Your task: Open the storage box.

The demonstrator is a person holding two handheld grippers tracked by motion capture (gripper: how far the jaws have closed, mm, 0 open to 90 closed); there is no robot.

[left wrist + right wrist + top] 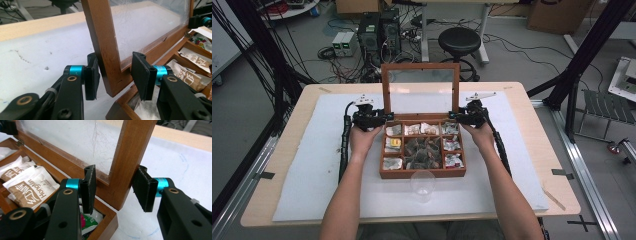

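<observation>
Both forearms reach forward from the near edge of the worktop, roughly parallel and well apart; the left hand (363,137) holds the left claw (115,75), its pads set apart; the right hand (482,136) holds the right claw (113,187) at its narrowest, yet a gap shows beside one pad; both point toward the far edge.

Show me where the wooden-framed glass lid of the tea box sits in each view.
High view: the wooden-framed glass lid stands upright at centre top, behind the compartments.
Left gripper view: its side post runs from top centre down between the tongs.
Right gripper view: its other post comes down right of centre.
Shared landmark: the white paper sachets in the box.
</observation>
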